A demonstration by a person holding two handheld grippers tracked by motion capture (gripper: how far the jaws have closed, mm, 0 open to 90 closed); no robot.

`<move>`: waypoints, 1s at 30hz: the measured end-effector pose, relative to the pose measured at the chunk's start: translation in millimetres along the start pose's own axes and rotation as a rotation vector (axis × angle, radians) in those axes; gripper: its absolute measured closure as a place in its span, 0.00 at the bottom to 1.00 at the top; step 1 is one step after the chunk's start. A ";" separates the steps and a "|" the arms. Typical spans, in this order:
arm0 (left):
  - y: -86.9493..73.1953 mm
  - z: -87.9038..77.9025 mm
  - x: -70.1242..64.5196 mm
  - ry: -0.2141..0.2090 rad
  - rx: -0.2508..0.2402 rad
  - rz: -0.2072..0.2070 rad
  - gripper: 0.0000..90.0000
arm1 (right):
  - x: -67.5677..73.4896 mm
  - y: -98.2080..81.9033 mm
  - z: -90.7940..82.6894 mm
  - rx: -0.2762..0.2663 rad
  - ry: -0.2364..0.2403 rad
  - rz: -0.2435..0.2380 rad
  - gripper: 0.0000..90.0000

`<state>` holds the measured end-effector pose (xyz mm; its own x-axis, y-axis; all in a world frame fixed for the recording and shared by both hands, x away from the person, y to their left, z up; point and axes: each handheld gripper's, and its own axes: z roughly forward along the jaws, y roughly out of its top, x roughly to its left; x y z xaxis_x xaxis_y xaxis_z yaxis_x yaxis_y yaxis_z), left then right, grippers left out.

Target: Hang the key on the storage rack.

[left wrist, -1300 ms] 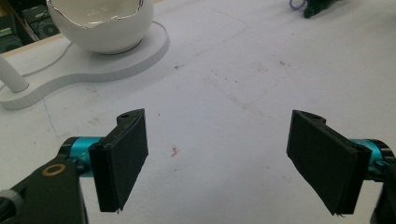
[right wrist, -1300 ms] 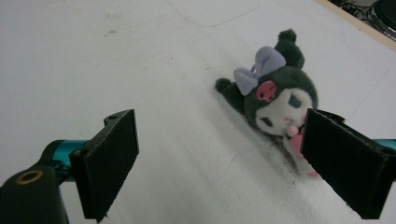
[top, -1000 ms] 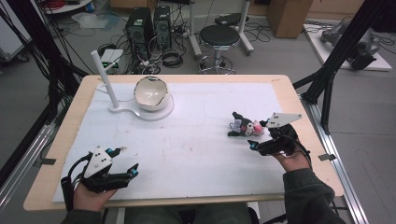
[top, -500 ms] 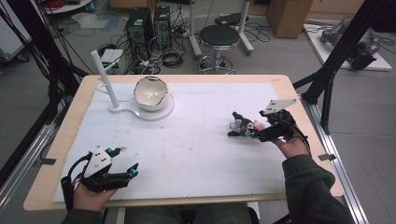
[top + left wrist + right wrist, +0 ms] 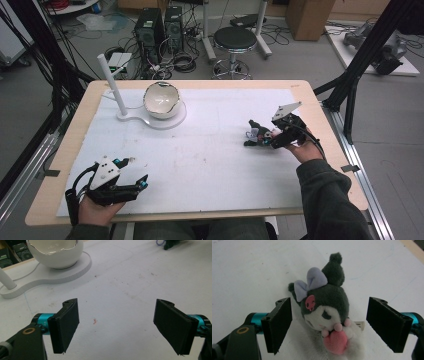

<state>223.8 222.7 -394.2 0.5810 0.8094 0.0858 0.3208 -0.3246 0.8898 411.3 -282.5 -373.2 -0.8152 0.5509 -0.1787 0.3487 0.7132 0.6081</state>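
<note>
Nearest the person, at the table's front left, the left gripper (image 5: 131, 176) rests low over the white mat (image 5: 210, 150), its jaws spread wide with only bare, faintly stained mat between them; the hand (image 5: 92, 212) behind it is cut off by the bottom edge of the high view. Farther in on the right side, the right gripper (image 5: 272, 138) sits just beside a small plush toy (image 5: 328, 312), its jaws likewise wide apart and closed on nothing; in the right gripper view the toy lies between the two pads but touches neither. The toy lies on the mat with its long axis running away from the gripper; its dark pointed hood tip and lilac bow point away, while the white face and the pink heart (image 5: 336, 342) it clasps point back toward the camera; its lower body is cut off by the frame's bottom edge, and in the high view the gripper hides part of it. Farther still, at the back left of the mat, a white egg-shaped bowl (image 5: 161, 99) with a jagged, cracked-shell rim stands on a flat white base (image 5: 150, 120); what can be seen of its inside looks empty, though the near wall hides the bottom. A slim white post (image 5: 111, 82) rises tilted from the base's left end.
</note>
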 end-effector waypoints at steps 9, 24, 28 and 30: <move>-0.3 0.3 0.3 0.002 -0.003 -0.003 0.23 | 0.3 0.4 18.6 0.061 0.025 -0.039 0.26; -1.3 1.3 2.7 0.004 0.000 -0.007 0.23 | -4.5 -1.5 42.8 0.143 0.040 -0.089 0.34; -1.3 1.8 3.0 0.002 0.004 -0.004 0.23 | -8.9 -3.0 43.2 0.127 0.067 -0.068 0.38; -1.2 2.0 2.7 0.000 0.005 -0.004 0.23 | -10.7 -3.6 43.3 0.121 0.079 -0.063 0.40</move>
<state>226.5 224.3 -395.8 0.5796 0.8107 0.0826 0.3266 -0.3240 0.8879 438.7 -272.2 -407.0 -0.8696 0.4708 -0.1490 0.3450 0.7951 0.4987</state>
